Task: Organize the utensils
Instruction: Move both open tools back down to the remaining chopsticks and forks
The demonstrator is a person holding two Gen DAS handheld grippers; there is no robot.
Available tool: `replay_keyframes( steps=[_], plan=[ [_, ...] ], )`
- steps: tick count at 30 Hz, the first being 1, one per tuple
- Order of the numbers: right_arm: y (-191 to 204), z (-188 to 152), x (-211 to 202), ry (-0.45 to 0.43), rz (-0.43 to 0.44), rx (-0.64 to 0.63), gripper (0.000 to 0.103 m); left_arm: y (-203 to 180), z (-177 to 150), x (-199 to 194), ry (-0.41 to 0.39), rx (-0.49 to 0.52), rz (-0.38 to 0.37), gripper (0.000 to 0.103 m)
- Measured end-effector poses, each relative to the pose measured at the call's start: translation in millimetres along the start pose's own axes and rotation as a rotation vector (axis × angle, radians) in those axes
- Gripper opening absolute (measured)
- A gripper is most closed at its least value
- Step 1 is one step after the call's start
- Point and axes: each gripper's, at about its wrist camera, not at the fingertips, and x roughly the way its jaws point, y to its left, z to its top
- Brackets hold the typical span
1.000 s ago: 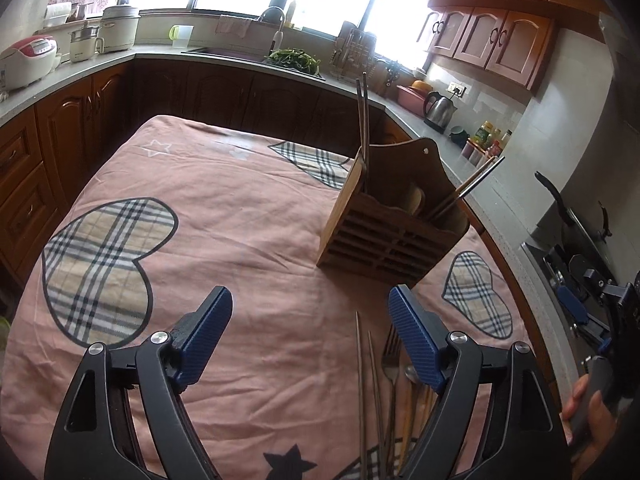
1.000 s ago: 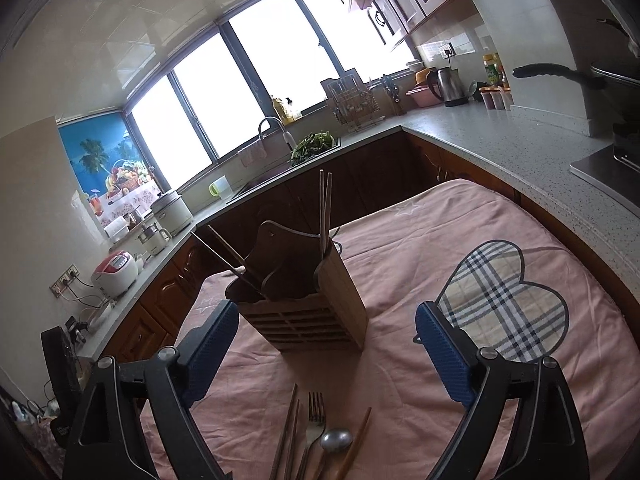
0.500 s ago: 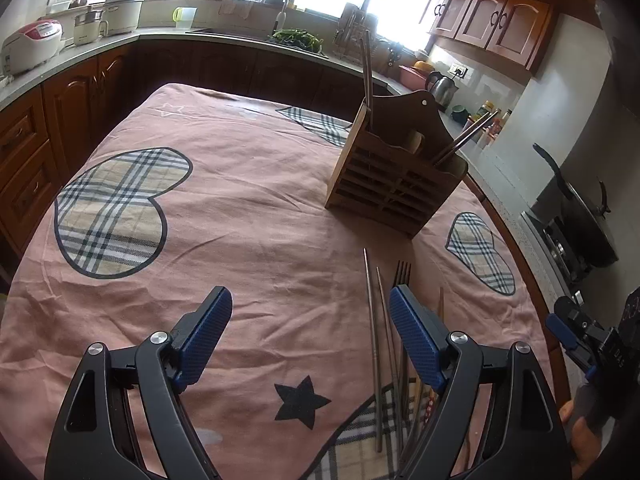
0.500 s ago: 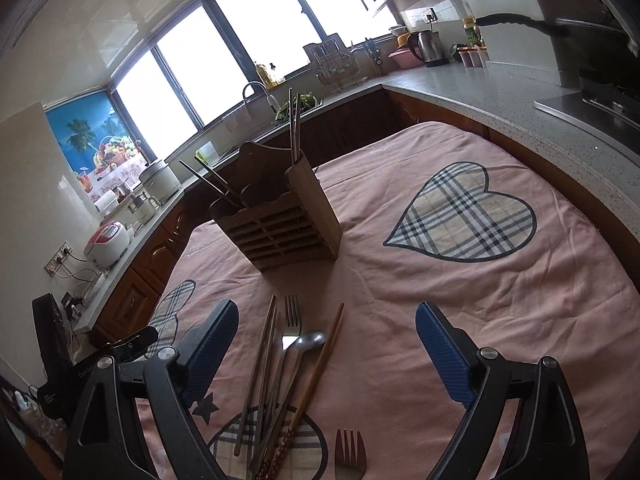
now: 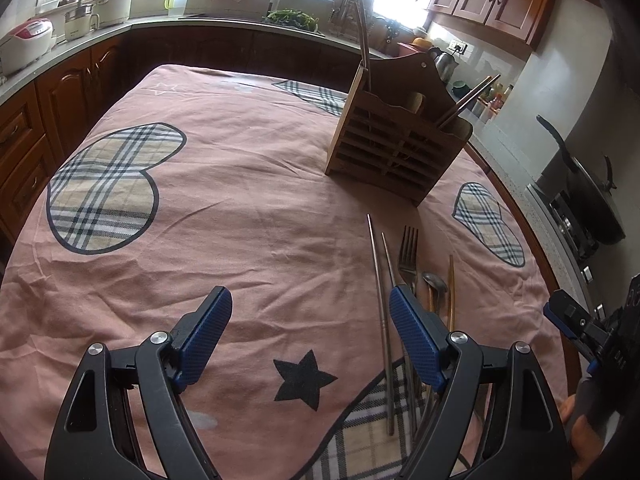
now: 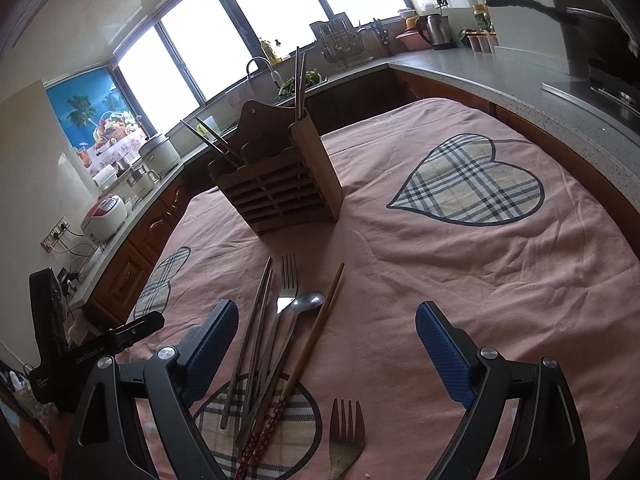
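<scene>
Approach stage: both tongs apart, nothing held.
Left gripper (image 5: 310, 334) and right gripper (image 6: 326, 342) hover over loose cutlery (image 6: 280, 320) lying near; wooden holder (image 6: 280, 192) stands beyond. Next: pick one piece.

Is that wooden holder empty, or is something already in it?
Not empty. The holder stands upright with chopsticks sticking out of its top.
</scene>
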Motion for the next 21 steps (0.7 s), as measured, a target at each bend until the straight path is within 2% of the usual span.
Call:
replay_keyframes(
  steps=[9, 12, 16, 21],
  plan=[
    [0, 8, 20, 0.037, -0.01, -0.014, 0.09, -10, 12, 25, 0.035, 0.041, 0.016, 0.083],
    [0, 11, 33, 0.064, -0.026, -0.022, 0.082, -12, 16, 35, 0.048, 0.051, 0.022, 0.083],
    [2, 14, 55, 0.11, -0.035, -0.034, 0.064, -14, 23, 50, 0.068, 0.059, 0.026, 0.083],
    [1, 19, 83, 0.16, -0.047, -0.04, 0.053, -19, 35, 69, 0.088, 0.077, 0.023, 0.083]
  ],
)
